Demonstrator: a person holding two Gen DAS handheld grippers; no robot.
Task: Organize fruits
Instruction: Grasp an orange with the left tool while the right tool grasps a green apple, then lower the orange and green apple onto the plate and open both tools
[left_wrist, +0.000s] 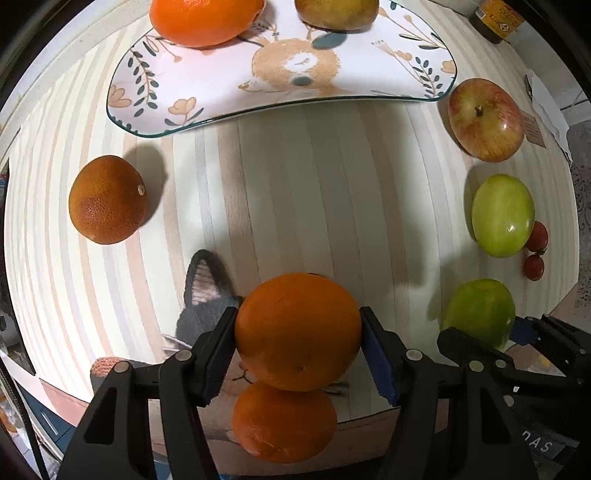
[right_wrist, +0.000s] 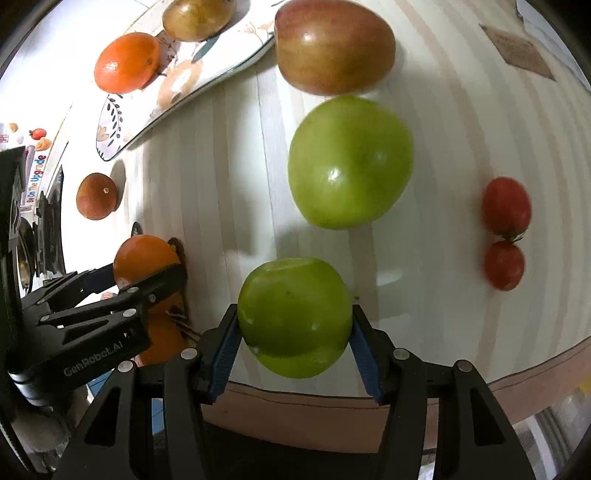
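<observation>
My left gripper (left_wrist: 298, 341) is shut on an orange (left_wrist: 297, 330) held above the striped table near its front edge. Another orange (left_wrist: 283, 421) lies below it. My right gripper (right_wrist: 293, 338) is shut on a green apple (right_wrist: 294, 315); it also shows in the left wrist view (left_wrist: 480, 312). A patterned plate (left_wrist: 280, 85) at the back holds an orange (left_wrist: 205, 20) and a yellow-brown fruit (left_wrist: 336, 13). Loose on the table are a dark orange (left_wrist: 108, 199), a red apple (left_wrist: 485, 120), a second green apple (right_wrist: 349, 160) and two cherry tomatoes (right_wrist: 505, 205).
A grey knitted item (left_wrist: 207, 295) lies under my left gripper. A dark jar (left_wrist: 496, 18) stands at the back right, with a paper tag (right_wrist: 517, 50) and white paper (left_wrist: 546, 107) near the right edge. The table's front edge (right_wrist: 369, 402) runs just below both grippers.
</observation>
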